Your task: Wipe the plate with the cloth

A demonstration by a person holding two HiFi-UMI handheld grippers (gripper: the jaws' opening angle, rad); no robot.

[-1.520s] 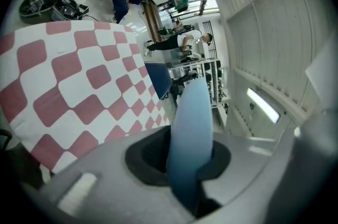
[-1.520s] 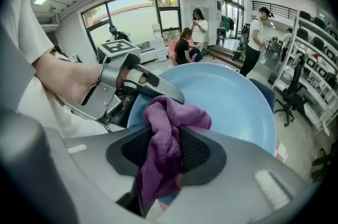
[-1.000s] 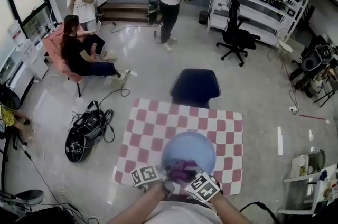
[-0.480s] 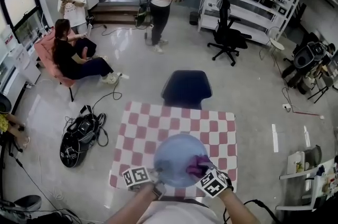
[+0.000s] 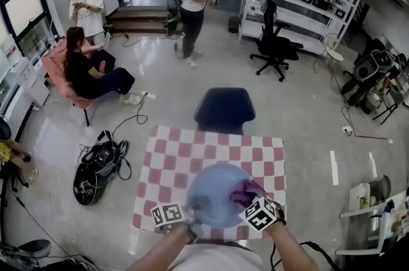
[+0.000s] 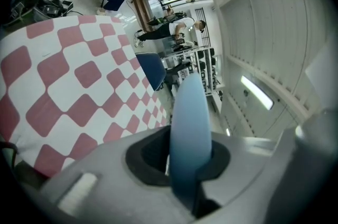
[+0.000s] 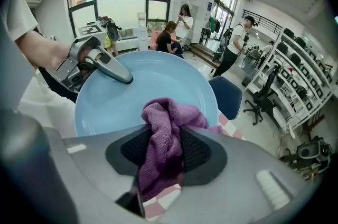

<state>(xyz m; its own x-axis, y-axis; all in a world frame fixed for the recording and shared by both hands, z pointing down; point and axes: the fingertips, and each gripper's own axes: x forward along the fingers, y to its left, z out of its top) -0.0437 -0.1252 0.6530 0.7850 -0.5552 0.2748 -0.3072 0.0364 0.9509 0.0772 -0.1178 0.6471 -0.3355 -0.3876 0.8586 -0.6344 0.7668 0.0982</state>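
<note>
Right tongs (image 7: 166, 157) are clamped on the purple cloth (image 7: 168, 122). It's a bunched wad with a loose tail hanging under the jaws. The wad sits on the blue plate (image 7: 127, 96), at the side nearest me. Left tongs (image 6: 189, 162) are closed on the plate rim, a thin edge bite only.

Risks as I see them:
- The rim pinch is the weak point. Wipe force from the right lands away from it, so a hard stroke could pivot the plate or twist it out of the grip.
- The cloth is held by a fold, not flat. Drag on the plate could pull it through the jaws, and then hard tongs scrape the plate.
- The loose tail could snag under the plate edge.
- In the head view the plate is at the near edge of the checkered worktop (image 5: 211, 148) and looks to overhang toward me. I can't tell if it's resting or lifted. If it slips, I'd expect it to go to the floor (image 5: 307, 103), not the worktop.
- The chair (image 5: 225, 108) past the far edge is well apart, no concern.
</note>
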